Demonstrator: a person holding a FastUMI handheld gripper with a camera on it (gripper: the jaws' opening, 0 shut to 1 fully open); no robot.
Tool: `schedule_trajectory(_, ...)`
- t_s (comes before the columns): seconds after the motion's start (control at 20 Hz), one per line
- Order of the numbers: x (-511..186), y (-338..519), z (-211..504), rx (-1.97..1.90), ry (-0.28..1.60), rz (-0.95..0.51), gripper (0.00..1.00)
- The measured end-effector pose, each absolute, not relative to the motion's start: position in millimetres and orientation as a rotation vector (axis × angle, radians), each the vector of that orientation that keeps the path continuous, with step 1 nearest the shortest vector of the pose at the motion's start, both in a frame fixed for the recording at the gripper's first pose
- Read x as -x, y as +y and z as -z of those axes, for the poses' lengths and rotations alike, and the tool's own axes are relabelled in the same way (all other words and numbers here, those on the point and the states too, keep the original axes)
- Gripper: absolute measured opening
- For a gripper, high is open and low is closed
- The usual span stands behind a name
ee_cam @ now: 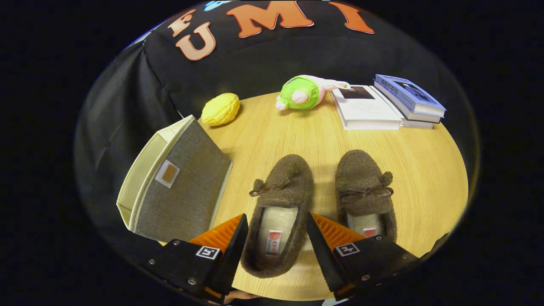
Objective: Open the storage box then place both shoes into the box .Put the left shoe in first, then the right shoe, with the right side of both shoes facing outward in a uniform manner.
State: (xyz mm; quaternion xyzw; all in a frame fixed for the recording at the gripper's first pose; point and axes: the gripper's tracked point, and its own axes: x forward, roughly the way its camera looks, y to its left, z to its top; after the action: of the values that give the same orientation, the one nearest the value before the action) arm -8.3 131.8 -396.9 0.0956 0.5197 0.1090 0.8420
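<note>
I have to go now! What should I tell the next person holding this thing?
Gripper: open, one finger on each side of the left shoe, not squeezing yet.
Right shoe: beside it on the round table, toes pointing away.
Storage box: on the table just left of the shoes, tipped on its side.
Done: no shoe is in the box.
Left: grab the left shoe, box it, then the right shoe, right sides outward.

The left shoe [278,199] and right shoe [365,187] are fuzzy brown pile cloth with pale fleecy lining. The storage box [178,187] at the table's left edge is coarse woven grey fabric with smooth cream trim. The table [425,170] is matt light wood grain. The gripper [276,238] stands open around the left shoe's heel, ridged pads showing.
</note>
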Motion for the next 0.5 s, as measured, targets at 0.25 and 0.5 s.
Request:
schedule_trajectory(0.25, -2.0, 131.3, 424.6, -0.185, 1.117, -0.196, 0.7)
schedule_trajectory(0.5, -14.5, 117.0, 443.0, -0.126, 1.112, -0.118, 0.36)
